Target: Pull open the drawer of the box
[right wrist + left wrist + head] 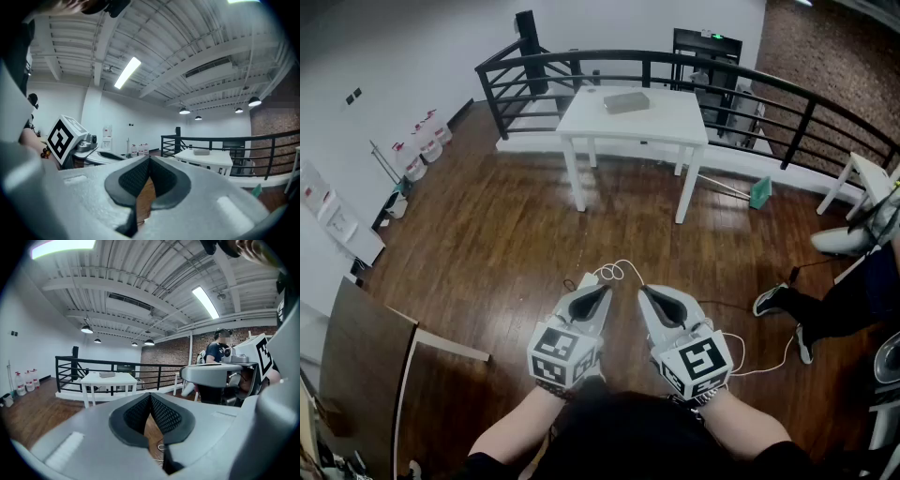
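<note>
From the head view, we hold the left gripper and right gripper side by side near our body, over the floor. That is probably because the box sits well ahead on the table.

In the left gripper view, the jaws are pressed together with nothing between them.

In the right gripper view, the jaws likewise meet on nothing. The box looks flat and grey, and its drawer is too small to make out.
</note>
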`<action>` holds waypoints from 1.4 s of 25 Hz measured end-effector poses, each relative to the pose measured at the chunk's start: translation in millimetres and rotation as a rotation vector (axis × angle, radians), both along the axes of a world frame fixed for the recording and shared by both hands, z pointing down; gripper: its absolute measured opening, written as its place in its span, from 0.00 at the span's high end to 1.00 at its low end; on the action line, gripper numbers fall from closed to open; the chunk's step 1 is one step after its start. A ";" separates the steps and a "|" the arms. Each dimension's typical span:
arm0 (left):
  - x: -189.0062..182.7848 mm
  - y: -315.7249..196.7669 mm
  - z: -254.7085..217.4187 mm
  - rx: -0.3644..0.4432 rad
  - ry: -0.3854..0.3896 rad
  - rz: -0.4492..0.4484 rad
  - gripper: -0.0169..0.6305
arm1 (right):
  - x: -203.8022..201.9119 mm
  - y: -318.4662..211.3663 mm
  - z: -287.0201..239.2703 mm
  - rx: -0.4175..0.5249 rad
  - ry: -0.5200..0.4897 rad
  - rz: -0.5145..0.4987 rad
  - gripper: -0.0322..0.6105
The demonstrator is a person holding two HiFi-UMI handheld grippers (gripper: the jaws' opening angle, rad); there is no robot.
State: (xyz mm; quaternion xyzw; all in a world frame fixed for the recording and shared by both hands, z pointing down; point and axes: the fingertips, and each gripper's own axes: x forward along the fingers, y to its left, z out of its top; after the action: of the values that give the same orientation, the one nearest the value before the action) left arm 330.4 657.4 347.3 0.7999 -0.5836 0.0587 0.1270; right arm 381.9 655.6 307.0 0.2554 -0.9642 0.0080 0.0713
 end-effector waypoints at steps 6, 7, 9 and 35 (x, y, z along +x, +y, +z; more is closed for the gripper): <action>-75.3 -55.6 -0.8 0.008 0.005 0.023 0.95 | -76.1 -55.0 0.4 0.006 0.004 0.020 0.96; -88.7 -66.2 -0.7 0.007 0.007 0.027 0.95 | -89.4 -65.4 0.3 0.008 0.005 0.025 0.96; -113.1 -87.3 -0.3 0.004 0.011 0.039 0.95 | -114.1 -85.9 1.1 0.003 0.008 0.036 0.96; -276.3 -321.3 24.6 -0.038 0.021 0.037 0.95 | -273.2 -325.1 26.7 -0.034 0.006 0.045 0.96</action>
State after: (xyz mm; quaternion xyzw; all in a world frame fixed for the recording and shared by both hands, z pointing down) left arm 54.1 336.1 371.9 0.8084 -0.5663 0.0639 0.1473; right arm 108.7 330.5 333.7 0.2758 -0.9577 0.0255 0.0785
